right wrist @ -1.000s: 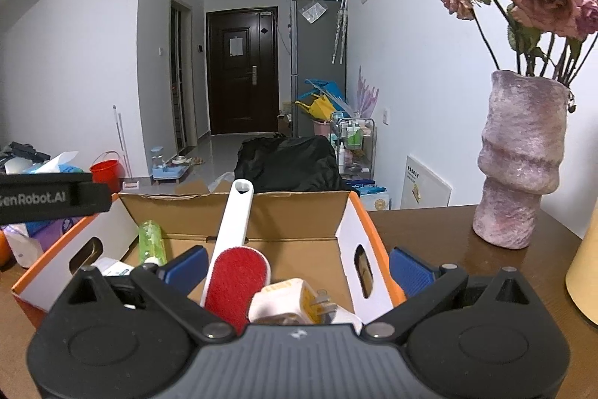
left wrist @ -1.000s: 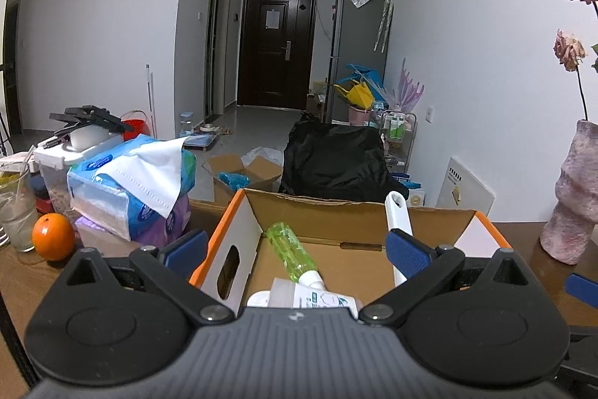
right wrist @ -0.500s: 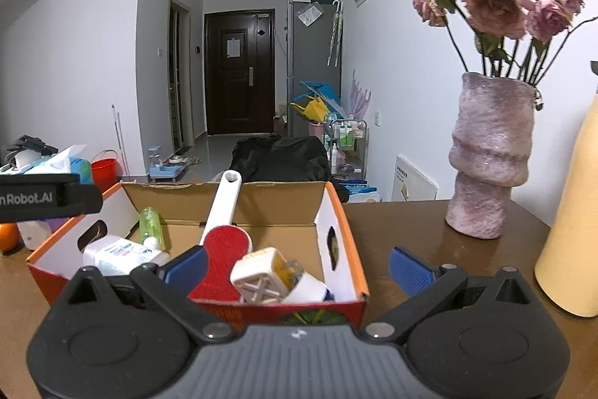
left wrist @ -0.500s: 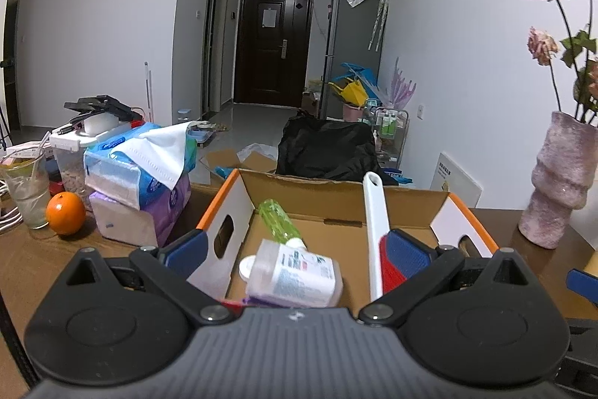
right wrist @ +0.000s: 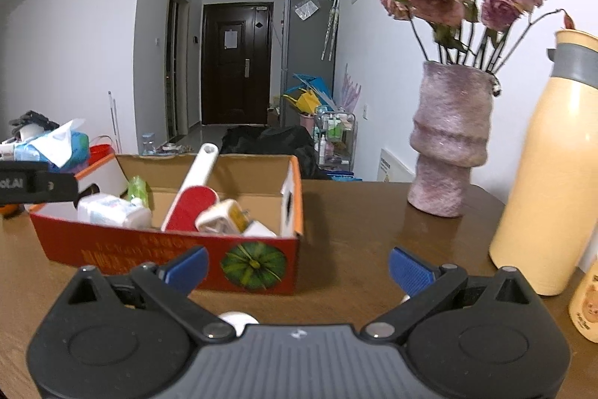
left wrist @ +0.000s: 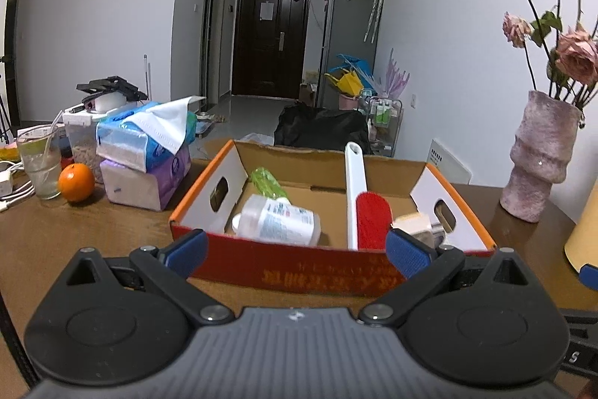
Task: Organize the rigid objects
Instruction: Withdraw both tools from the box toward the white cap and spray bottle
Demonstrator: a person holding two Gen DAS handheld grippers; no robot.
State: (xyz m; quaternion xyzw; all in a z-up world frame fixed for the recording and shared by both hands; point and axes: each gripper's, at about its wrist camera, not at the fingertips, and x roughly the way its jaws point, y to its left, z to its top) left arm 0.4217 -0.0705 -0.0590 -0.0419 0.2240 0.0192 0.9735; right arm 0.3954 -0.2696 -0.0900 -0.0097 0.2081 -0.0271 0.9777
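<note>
An open cardboard box point(left wrist: 321, 272) point(right wrist: 112, 253) with a red front and orange rims sits on the brown table. Inside lie a white bottle point(left wrist: 278, 221) point(right wrist: 112, 211), a green bottle point(left wrist: 267, 183) point(right wrist: 137, 187), a white-handled red lint brush point(left wrist: 368, 215) point(right wrist: 192, 199) and a white plug adapter point(right wrist: 224, 217) point(left wrist: 411, 223). My left gripper point(left wrist: 295, 251) hangs open just in front of the box, holding nothing. My right gripper point(right wrist: 297, 266) is open too, before the box's right corner. A small white round thing point(right wrist: 237, 318) peeks out under the right gripper.
Tissue packs point(left wrist: 145, 152), an orange point(left wrist: 76, 183) and a glass point(left wrist: 39, 165) stand left of the box. A pink vase with dried roses point(right wrist: 450, 141) point(left wrist: 540, 156), a tall cream flask point(right wrist: 545, 174) and a small bottle point(right wrist: 586, 305) stand on the right.
Both grippers have drawn back from over the box toward me, so its red front wall now shows. The box's contents lie as before.
</note>
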